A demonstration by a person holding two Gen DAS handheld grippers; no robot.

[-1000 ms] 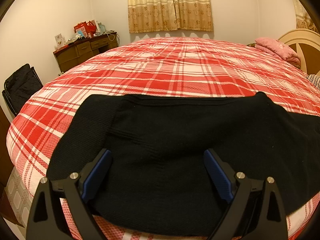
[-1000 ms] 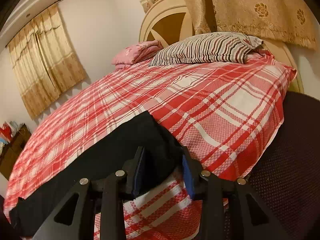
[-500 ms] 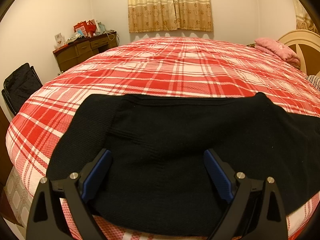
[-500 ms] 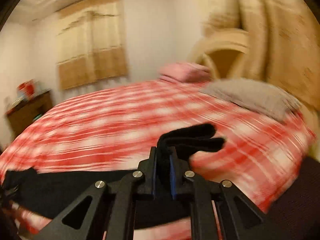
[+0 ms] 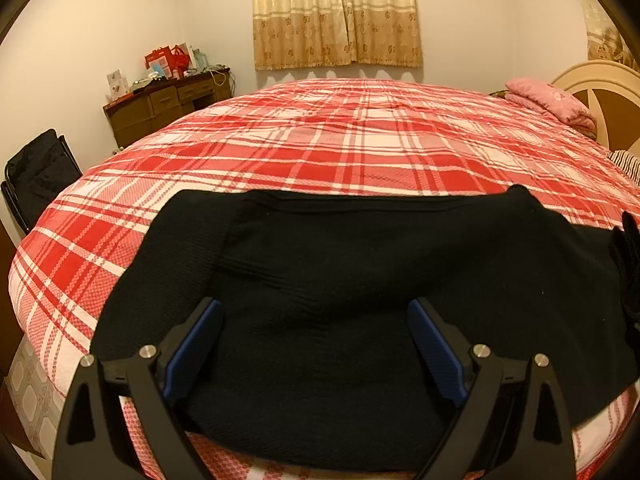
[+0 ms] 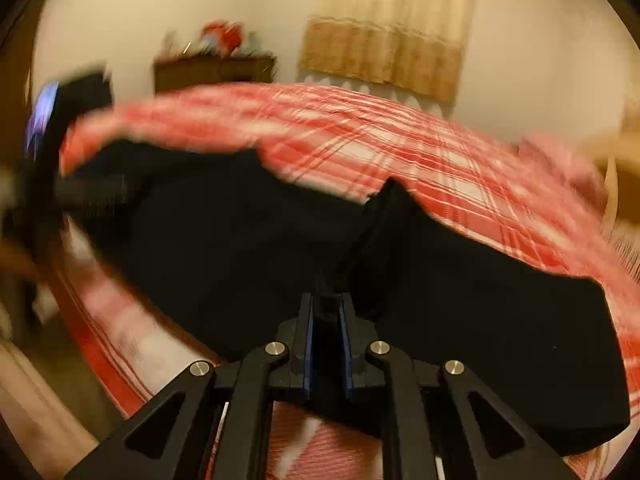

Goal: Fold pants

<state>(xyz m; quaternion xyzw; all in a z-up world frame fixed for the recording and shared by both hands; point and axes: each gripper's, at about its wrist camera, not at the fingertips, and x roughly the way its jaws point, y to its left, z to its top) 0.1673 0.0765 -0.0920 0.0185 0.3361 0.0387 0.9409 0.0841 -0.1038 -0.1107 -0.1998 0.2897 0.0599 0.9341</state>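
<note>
Meanwhile, the black pants are lying spread across the near edge of the bed, on its red and white plaid cover, filling the left wrist view from 9 o'clock round to 3 o'clock. The left claw is hovering over that cloth at 6 o'clock with its jaws standing wide apart, released and gripping nothing; its blue pads are showing on either side with only flat fabric seen between them. Off at 10 o'clock a brown dresser is standing against the wall with red bags on top, a dark chair is sitting at 9 o'clock, yellow curtains are hanging at 12 o'clock, and a pink pillow is resting at 2 o'clock beside the cream headboard.

In the right wrist view, which is blurring heavily, the right claw is sitting at 6 o'clock, clenched on a bunched fold of the pants. A ridge of black cloth is rising from the jaws toward 1 o'clock, and the rest of the garment is draping across the bed from 9 o'clock to 4 o'clock. A dark blurred shape at 9 o'clock is too smeared to identify.
</note>
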